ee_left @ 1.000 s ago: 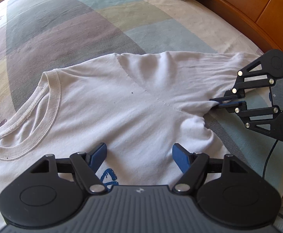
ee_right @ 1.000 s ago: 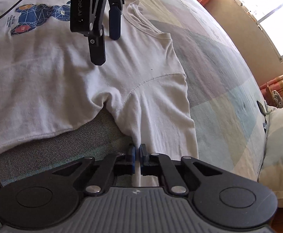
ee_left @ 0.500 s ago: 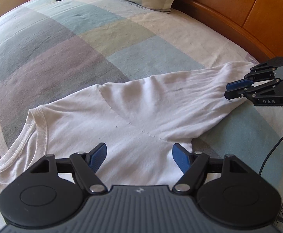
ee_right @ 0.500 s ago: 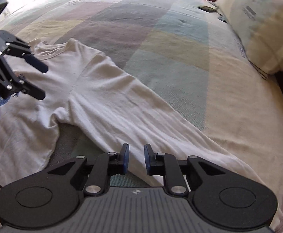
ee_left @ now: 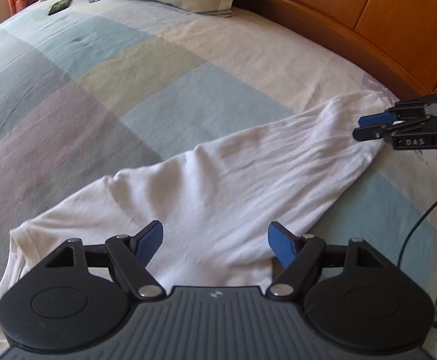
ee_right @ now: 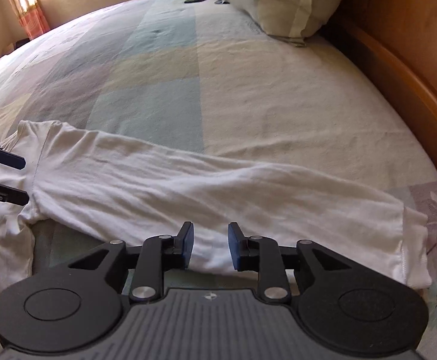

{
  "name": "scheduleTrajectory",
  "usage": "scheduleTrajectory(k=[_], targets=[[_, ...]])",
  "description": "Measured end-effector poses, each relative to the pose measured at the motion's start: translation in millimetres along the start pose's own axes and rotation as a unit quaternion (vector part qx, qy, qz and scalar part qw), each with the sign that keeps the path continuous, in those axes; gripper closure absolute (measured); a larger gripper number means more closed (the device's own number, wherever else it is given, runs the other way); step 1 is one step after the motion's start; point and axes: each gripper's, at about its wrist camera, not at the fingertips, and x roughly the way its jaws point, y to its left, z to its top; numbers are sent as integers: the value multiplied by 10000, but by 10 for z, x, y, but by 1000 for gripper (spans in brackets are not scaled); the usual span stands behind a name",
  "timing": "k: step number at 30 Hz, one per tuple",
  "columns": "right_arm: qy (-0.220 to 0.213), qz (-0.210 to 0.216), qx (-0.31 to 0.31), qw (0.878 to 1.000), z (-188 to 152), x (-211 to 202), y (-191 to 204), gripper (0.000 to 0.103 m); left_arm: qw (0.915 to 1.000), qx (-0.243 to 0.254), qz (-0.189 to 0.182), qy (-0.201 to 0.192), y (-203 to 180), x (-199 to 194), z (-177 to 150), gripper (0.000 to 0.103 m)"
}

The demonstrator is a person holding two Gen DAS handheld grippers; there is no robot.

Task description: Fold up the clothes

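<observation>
Right wrist view: the right gripper has just been opening, and the white cotton long-sleeved shirt lies untouched between its pads. Its sleeve is stretched out toward the right edge of the pastel checked bedspread. The left gripper stands wide open above the shirt, holding nothing.

Both wrist cameras look steeply down, close over the bed — sharing the outstretched sleeve.

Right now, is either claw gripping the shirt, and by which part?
Neither. The right claw has just been opening, its pads apart over the stretched-out sleeve. The left claw hangs open above the white shirt.
</observation>
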Motion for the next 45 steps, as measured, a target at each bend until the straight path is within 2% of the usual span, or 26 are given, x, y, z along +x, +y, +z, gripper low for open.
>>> scheduleTrajectory(k=[3,5,9,13,15,17,22,23,27,29,30,31,35,38,41,43,44,45], targets=[[31,-266,157,9995,36,106,-161,67,9982,-26,-584,-112,-166,194,271,26],[102,-356,509,9980,-52,62,-322,67,9947,-29,-1021,-113,-296,348,397,26],[-106,-224,1295,9913,-336,-234,-595,63,9869,84,-1607,-69,-575,672,574,27],[-345,-225,1448,9886,-439,-240,-713,62,9758,-386,-2143,194,-604,1014,652,27],[-297,-261,1368,9898,-396,-121,-743,60,9781,-360,-2051,64,-572,1073,651,29],[-198,-333,1255,9913,-397,-31,-765,60,9850,-146,-1715,-73,-546,1039,671,37],[-299,-461,1106,9923,-521,-122,-765,60,9899,-132,-1405,110,-578,994,815,39],[-296,-477,1123,9921,-529,-132,-769,60,9896,-113,-1430,69,-616,961,839,39],[-259,-582,1021,9927,-494,-86,-724,56,9776,-51,-2105,32,-765,955,883,34],[-246,-604,963,9932,-477,-68,-704,52,9811,60,-1925,179,-822,1068,861,33],[-244,-601,924,9936,-475,-69,-699,51,9852,186,-1699,148,-829,1122,843,38],[-250,-589,904,9938,-477,-66,-701,51,9862,284,-1633,-1,-793,1132,834,36],[-280,-555,822,9947,-491,-66,-701,50,9900,147,-1403,47,-659,1030,949,38],[-293,-575,824,9945,-493,-65,-688,50,9889,208,-1464,127,-548,807,890,36],[-286,-581,859,9942,-486,-58,-671,46,9849,76,-1670,449,-410,681,692,32],[-284,-562,833,9945,-486,-48,-654,41,9863,-34,-1525,635,-318,739,574,31],[-291,-561,797,9948,-489,-41,-637,38,9887,-46,-1379,590,-264,767,549,35],[-298,-572,741,9952,-490,-30,-615,35,9895,-134,-1379,403,-188,773,549,34]])
